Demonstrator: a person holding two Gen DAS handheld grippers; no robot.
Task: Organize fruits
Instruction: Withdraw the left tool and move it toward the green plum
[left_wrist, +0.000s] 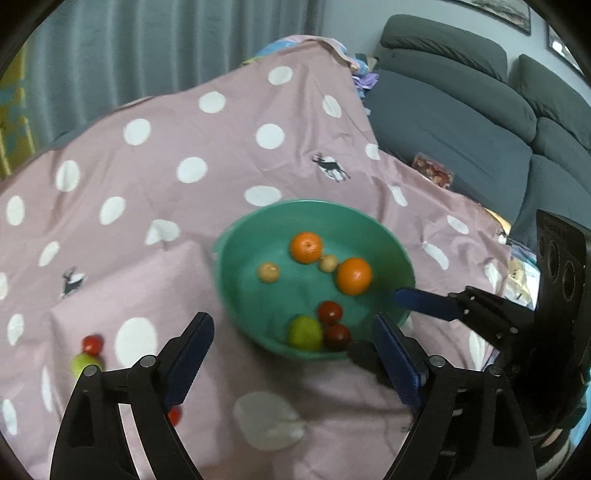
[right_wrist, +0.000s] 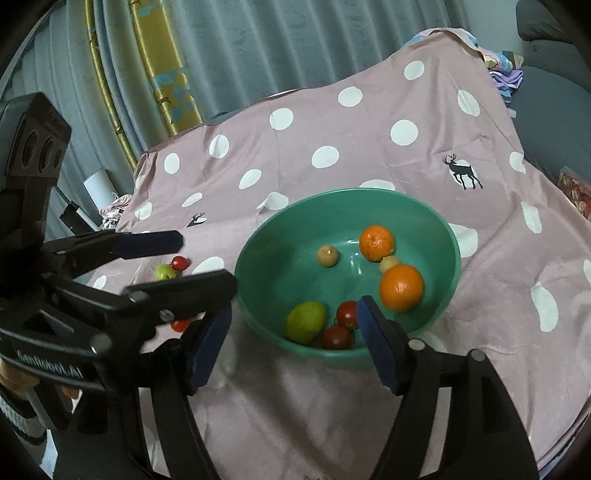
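Observation:
A green bowl (left_wrist: 369, 225) (right_wrist: 439, 225) stands on the pink dotted cloth. It holds two oranges (left_wrist: 354, 276) (right_wrist: 401, 287), two small beige fruits (left_wrist: 268, 272) (right_wrist: 327, 255), a green fruit (left_wrist: 305, 332) (right_wrist: 306, 321) and two dark red tomatoes (left_wrist: 330, 312) (right_wrist: 346, 313). On the cloth left of the bowl lie a green fruit (left_wrist: 82, 362) (right_wrist: 164, 272), a red tomato (left_wrist: 92, 344) (right_wrist: 179, 263) and another red tomato (left_wrist: 174, 415) (right_wrist: 180, 325). My left gripper (left_wrist: 293, 354) is open and empty, near the bowl's front rim. My right gripper (right_wrist: 293, 345) is open and empty above the bowl's front rim.
A grey sofa (left_wrist: 461, 122) stands to the right, with a patterned packet (left_wrist: 432, 171) on its seat. Curtains (right_wrist: 258, 48) hang behind the table. The cloth (left_wrist: 166, 147) drops off at the table's far and right edges. The other gripper shows in each view.

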